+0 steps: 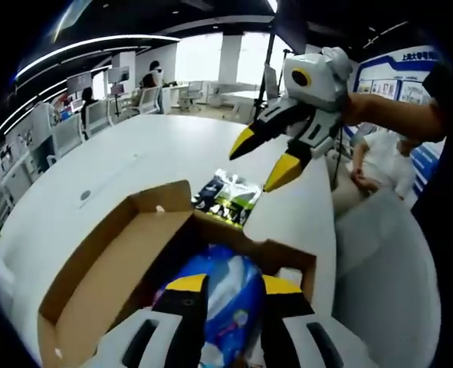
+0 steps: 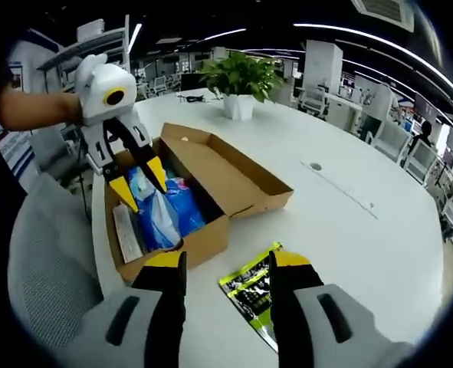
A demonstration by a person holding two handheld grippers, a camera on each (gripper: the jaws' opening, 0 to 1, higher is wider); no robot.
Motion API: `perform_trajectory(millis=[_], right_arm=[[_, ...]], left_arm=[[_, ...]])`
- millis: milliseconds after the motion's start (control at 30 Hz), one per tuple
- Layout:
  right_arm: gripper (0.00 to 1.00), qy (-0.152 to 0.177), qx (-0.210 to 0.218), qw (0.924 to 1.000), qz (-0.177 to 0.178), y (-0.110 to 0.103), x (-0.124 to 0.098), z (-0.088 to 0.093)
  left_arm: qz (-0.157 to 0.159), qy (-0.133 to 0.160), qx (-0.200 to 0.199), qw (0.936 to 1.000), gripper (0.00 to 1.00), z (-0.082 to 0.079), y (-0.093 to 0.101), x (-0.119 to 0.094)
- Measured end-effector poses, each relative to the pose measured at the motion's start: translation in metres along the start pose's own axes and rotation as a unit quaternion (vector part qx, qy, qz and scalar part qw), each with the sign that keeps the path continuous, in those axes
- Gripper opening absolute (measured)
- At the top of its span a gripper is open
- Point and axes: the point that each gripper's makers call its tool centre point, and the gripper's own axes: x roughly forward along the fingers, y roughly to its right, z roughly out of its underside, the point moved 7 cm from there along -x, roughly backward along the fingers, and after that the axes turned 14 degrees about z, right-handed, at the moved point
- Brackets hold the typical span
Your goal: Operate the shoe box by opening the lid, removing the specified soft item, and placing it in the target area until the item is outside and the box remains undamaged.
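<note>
Parted jaws of my left gripper [image 1: 226, 287] straddle the blue soft bag [image 1: 230, 303] inside the open shoe box [image 1: 96, 268]. From the right gripper view, my right gripper [image 2: 228, 262] hangs open above a green packet [image 2: 251, 295] on the white table [image 2: 349, 222].

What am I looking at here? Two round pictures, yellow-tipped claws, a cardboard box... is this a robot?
No robot: a person holds a two-jaw tool in each hand, and each carries a fisheye camera looking along its own jaws. In the left gripper view, the left tool hangs over the open shoe box, jaws apart around a blue plastic bag inside. In the right gripper view, the right tool is open above a green-and-black packet lying on the white table beside the box. A potted plant stands behind.
</note>
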Motion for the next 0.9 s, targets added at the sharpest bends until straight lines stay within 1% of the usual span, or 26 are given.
perform_trajectory(millis=[200, 333, 467, 533, 600, 733, 800, 900], right_arm=[[0.38, 0.001, -0.026, 0.9993, -0.026, -0.014, 0.02, -0.005], [0.36, -0.002, -0.041, 0.9982, -0.043, -0.025, 0.029, -0.009], [0.35, -0.004, -0.061, 0.9965, -0.056, -0.033, 0.039, -0.012], [0.33, -0.005, -0.067, 0.9958, -0.062, -0.039, 0.041, -0.015], [0.32, -0.009, -0.073, 0.995, -0.068, -0.043, 0.048, -0.015], [0.31, -0.014, -0.083, 0.9935, -0.077, -0.053, 0.054, -0.02], [0.3, -0.016, -0.087, 0.9928, -0.08, -0.056, 0.059, -0.02], [0.29, -0.021, -0.093, 0.9919, -0.085, -0.06, 0.065, -0.021]], left_arm=[[0.012, 0.0, 0.0, 0.9999, 0.26, 0.01, -0.002, 0.0], [0.026, -0.009, 0.011, 0.9996, 0.23, 0.015, -0.002, 0.002], [0.032, -0.014, 0.024, 0.9991, 0.22, 0.014, 0.001, 0.005], [0.034, -0.022, 0.034, 0.9986, 0.19, 0.013, 0.001, 0.007], [0.038, -0.032, 0.035, 0.9981, 0.16, 0.013, 0.0, 0.009], [0.046, -0.04, 0.044, 0.9972, 0.14, 0.011, 0.001, 0.01], [0.055, -0.044, 0.045, 0.9965, 0.11, 0.012, 0.0, 0.011], [0.057, -0.05, 0.041, 0.9963, 0.05, 0.015, -0.002, 0.011]])
